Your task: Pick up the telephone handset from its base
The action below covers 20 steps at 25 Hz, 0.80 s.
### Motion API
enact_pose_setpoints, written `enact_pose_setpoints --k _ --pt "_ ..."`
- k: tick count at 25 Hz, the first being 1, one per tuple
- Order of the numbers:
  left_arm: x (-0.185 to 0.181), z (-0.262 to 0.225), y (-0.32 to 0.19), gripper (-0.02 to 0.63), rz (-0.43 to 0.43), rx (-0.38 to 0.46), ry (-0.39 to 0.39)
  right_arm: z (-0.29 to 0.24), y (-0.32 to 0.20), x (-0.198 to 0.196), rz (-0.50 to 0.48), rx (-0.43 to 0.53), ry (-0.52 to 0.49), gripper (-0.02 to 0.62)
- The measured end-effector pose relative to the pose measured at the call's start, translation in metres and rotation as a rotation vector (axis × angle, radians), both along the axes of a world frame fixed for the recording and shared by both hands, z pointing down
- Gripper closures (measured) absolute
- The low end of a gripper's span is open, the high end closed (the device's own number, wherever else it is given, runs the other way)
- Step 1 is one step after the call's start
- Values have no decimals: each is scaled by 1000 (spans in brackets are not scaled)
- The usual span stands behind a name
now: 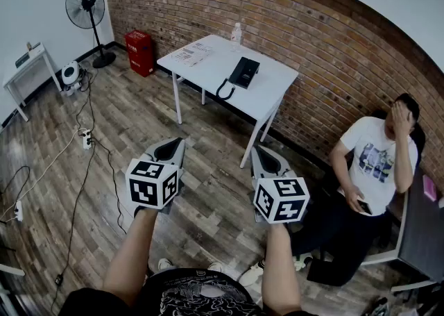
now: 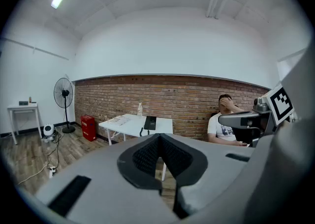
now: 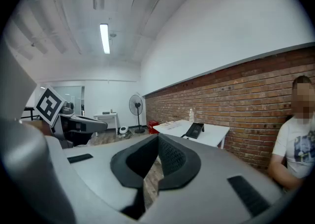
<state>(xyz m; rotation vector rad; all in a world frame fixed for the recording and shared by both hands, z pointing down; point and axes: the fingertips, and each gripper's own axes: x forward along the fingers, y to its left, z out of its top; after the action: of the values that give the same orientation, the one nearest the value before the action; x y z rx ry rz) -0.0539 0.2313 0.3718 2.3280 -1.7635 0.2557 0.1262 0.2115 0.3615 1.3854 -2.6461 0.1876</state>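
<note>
A black telephone (image 1: 244, 71) stands on the white table (image 1: 274, 92) by the brick wall, its handset resting on the base and a coiled cord (image 1: 224, 89) hanging over the table's front edge. It shows small and far off as the telephone (image 2: 149, 122) in the left gripper view and the telephone (image 3: 195, 130) in the right gripper view. My left gripper (image 1: 177, 143) and right gripper (image 1: 259, 150) are held side by side over the wooden floor, well short of the table. Both point toward it, jaws shut and empty.
A clear bottle (image 1: 236, 32) and papers (image 1: 191, 53) share the table. A person (image 1: 371, 169) sits on the floor at the right by a dark desk (image 1: 423, 231). A standing fan (image 1: 87, 5), red box (image 1: 141, 52), small white table (image 1: 26, 64) and floor cables (image 1: 83, 141) lie to the left.
</note>
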Motion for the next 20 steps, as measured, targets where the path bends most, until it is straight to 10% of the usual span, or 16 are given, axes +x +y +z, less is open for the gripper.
enact_pose_setpoints --k 20 --pt "49 8 -52 600 3 -15 6 15 -46 31 -71 -18 5 597"
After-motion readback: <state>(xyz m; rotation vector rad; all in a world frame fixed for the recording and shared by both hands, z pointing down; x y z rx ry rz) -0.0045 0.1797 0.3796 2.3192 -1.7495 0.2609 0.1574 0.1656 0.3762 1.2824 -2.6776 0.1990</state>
